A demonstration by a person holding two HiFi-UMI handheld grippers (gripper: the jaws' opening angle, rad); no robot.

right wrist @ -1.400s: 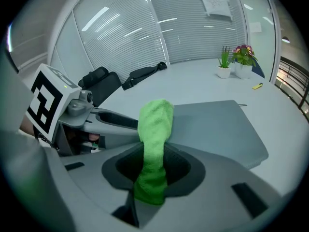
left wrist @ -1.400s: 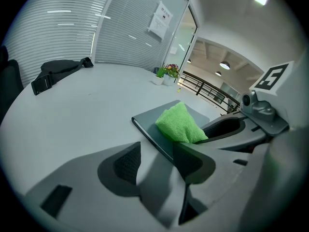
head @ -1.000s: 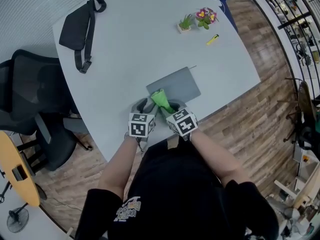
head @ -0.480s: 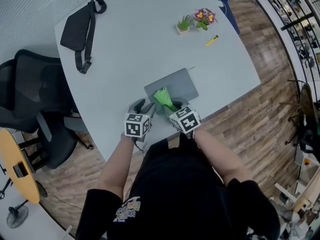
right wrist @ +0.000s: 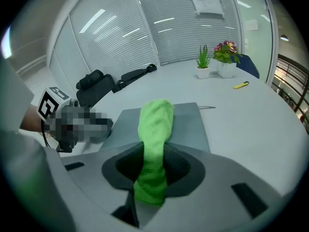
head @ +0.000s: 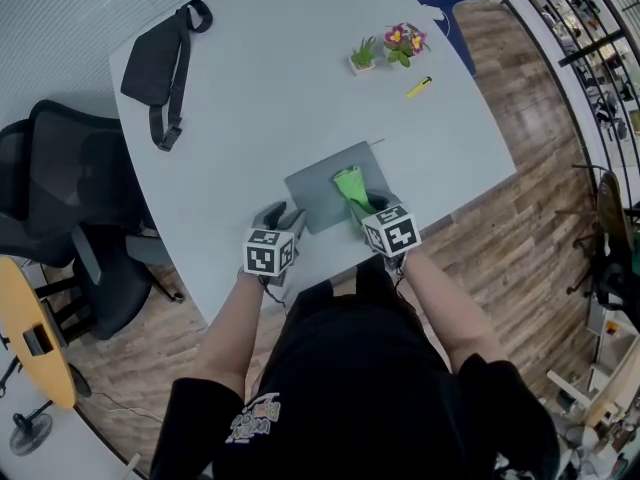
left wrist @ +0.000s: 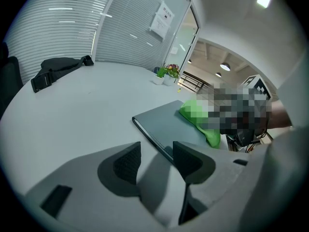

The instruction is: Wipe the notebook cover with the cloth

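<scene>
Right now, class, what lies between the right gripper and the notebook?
The green cloth, clamped in the right gripper, trails onto the notebook; the right gripper view shows it.

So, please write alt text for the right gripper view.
The right tool is shut on a green cloth that lies across a grey notebook on a pale table. Potted plants and a black bag stand farther back.
</scene>
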